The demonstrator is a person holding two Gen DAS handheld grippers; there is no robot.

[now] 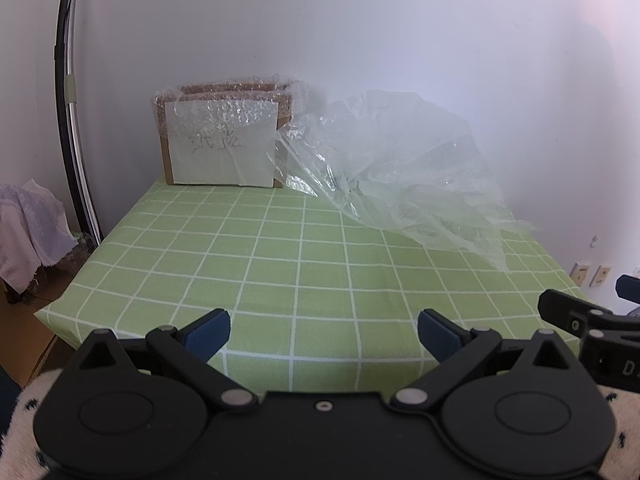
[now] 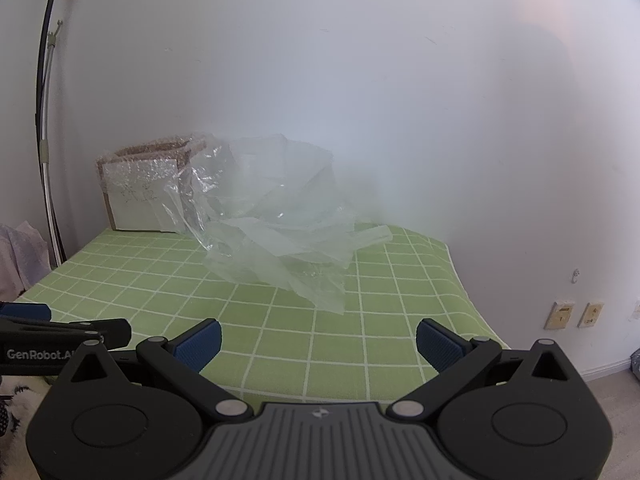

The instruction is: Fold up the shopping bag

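A crumpled clear plastic shopping bag (image 1: 400,176) (image 2: 276,224) lies in a loose heap at the far side of the table, against the white wall. My left gripper (image 1: 324,332) hovers over the table's near edge, open, nothing between its blue pads. My right gripper (image 2: 318,342) is likewise open and empty above the near edge, well short of the bag. The right gripper's fingers (image 1: 576,316) show at the right edge of the left wrist view; the left gripper's fingers (image 2: 80,330) show at the left edge of the right wrist view.
The table wears a green cloth with a white grid (image 1: 280,264) (image 2: 280,320). A cardboard box wrapped in bubble film (image 1: 224,140) (image 2: 144,184) stands at the back left beside the bag. A curved black pole (image 1: 68,100) rises left of the table. Wall sockets (image 2: 576,314) sit low right.
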